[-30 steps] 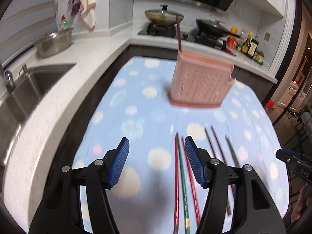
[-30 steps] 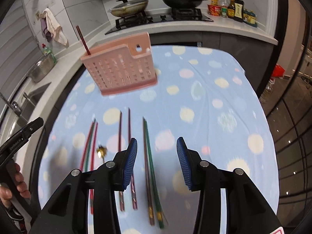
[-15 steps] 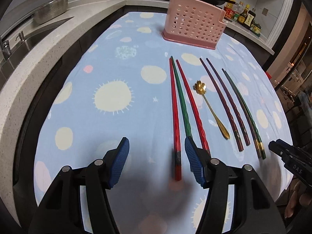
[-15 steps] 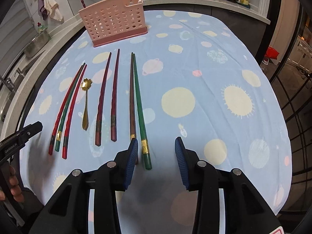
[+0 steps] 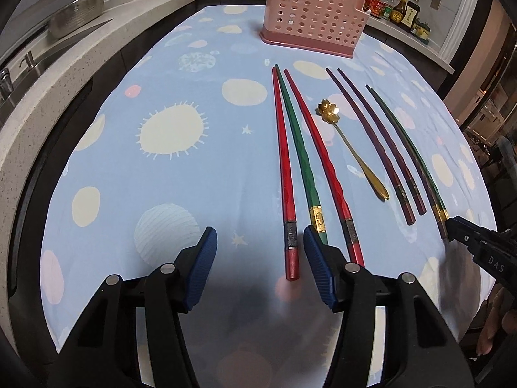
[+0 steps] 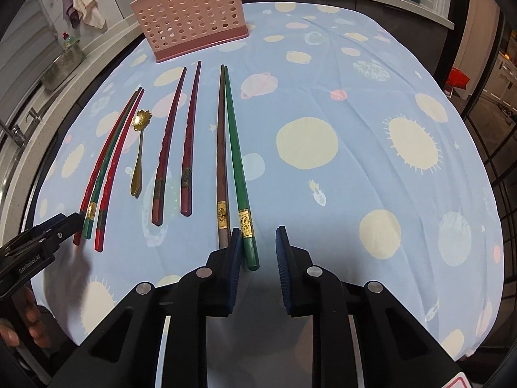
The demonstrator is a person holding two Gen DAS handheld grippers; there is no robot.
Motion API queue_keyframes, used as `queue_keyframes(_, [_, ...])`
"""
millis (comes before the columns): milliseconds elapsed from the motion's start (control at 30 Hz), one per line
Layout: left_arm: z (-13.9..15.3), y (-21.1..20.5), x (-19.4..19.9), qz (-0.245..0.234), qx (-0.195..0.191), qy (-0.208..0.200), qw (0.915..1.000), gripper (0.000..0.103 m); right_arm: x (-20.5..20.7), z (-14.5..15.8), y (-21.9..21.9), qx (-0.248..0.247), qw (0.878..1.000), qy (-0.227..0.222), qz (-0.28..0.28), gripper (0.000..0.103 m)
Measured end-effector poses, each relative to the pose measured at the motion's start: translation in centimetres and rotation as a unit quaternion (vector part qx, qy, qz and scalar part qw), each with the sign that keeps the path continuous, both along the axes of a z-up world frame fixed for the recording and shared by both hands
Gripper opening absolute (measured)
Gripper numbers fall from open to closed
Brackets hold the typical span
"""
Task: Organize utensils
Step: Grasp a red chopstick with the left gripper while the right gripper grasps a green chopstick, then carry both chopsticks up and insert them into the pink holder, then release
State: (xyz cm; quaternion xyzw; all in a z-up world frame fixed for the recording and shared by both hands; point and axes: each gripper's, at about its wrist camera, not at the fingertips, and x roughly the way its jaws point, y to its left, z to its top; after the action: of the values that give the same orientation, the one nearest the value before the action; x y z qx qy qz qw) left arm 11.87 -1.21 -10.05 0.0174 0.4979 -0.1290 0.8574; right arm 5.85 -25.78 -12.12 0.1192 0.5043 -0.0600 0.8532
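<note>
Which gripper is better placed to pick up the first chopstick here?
Right. The right gripper has the green chopstick end between its closing jaws, not yet pinched. The left gripper brackets a red chopstick with far wider jaws.

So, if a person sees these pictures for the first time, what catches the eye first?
Probably the row of colourful chopsticks lying side by side on the blue spotted tablecloth, with a gold flower-shaped spoon among them. Behind them stands a pink perforated utensil holder. Near the bottom, the right hand-held gripper is closing around the green chopstick.
</note>
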Motion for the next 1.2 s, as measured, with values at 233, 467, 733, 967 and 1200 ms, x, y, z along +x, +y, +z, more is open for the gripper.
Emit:
queue_keyframes(233, [-0.1,-0.5,0.1,-0.009,0.002,-0.01,0.9999,0.032,0.5,-0.1,0.3,-0.008,1.0,-0.004,0.006,0.019])
queue_keyframes(467, [-0.1,-0.6,0.1,-0.018,-0.01,-0.007,0.9998,0.012,0.6,0.0,1.0,-0.022,1.0,-0.007,0.021,0.008])
queue_keyframes(733, [0.6,0.4,-0.3,-0.01,-0.041,0.01,0.9991,0.007,-0.6,0.9,1.3,-0.016,0.999,-0.015,0.029,0.007])
queue_keyframes(967, [3.6,1.7,-1.3,0.0,-0.055,-0.011,0.9984,0.007,-1.7,3.8,1.0,-0.003,0.999,-0.042,0.024,0.007])
queue_keyframes(1200, [8.3,3.0,-1.3,0.016,-0.075,-0.054,0.9956,0.007,-2.4,9.0,-0.1,0.007,0.995,-0.101,0.011,0.007])
